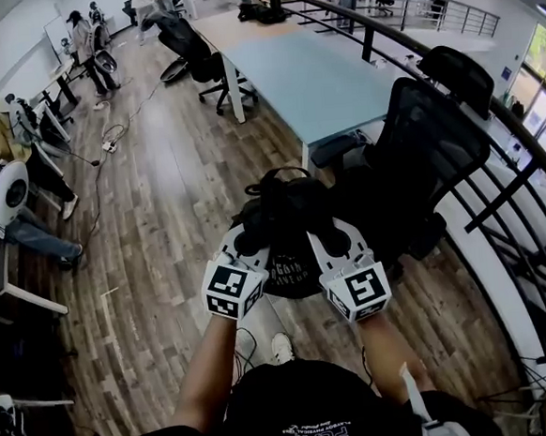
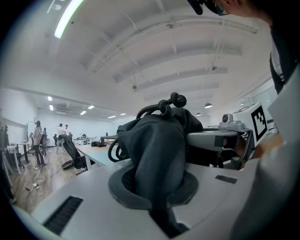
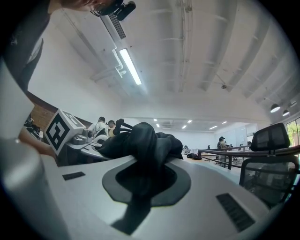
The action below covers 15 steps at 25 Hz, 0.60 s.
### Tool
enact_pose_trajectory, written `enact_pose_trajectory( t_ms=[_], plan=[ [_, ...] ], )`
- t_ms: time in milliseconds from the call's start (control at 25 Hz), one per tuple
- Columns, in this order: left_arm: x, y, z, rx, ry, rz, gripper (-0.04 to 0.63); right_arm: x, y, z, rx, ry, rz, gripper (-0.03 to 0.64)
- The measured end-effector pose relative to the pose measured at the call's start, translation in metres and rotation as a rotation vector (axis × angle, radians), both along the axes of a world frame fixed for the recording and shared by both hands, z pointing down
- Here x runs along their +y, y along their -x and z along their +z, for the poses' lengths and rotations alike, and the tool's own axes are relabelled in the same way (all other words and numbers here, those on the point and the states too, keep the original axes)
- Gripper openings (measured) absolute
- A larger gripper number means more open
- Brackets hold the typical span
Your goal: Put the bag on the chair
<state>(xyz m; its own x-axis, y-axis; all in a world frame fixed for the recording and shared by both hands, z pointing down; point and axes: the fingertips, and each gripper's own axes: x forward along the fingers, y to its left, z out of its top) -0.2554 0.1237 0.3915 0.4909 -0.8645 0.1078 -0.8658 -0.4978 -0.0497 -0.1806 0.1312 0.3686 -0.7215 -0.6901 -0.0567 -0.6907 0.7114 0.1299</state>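
Note:
The black bag hangs in front of me above the wooden floor, held up by both grippers. My left gripper is shut on a bunch of the bag's fabric on its left side. My right gripper is shut on the fabric of the right side. The bag's cords and loops stick up above the jaws. The black mesh office chair stands just right of the bag and beyond it, its seat partly hidden behind the bag. The chair's back shows at the right of the right gripper view.
A long light-blue table runs away behind the chair. A curved black railing closes off the right side. Another office chair stands at the table's far left. People and desks fill the left edge, and cables lie on the floor.

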Motion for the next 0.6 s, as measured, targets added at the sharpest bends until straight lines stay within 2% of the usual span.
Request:
enact_pose_trajectory(
  t_ms=[320, 600],
  plan=[
    [-0.055, 0.023, -0.002, 0.011, -0.011, 0.072, 0.038, -0.049, 0.025, -0.002, 0.0, 0.006, 0.064, 0.038],
    [-0.092, 0.022, 0.0, 0.058, -0.013, 0.096, 0.037, -0.081, 0.025, 0.001, 0.007, 0.013, 0.098, 0.038]
  ],
)
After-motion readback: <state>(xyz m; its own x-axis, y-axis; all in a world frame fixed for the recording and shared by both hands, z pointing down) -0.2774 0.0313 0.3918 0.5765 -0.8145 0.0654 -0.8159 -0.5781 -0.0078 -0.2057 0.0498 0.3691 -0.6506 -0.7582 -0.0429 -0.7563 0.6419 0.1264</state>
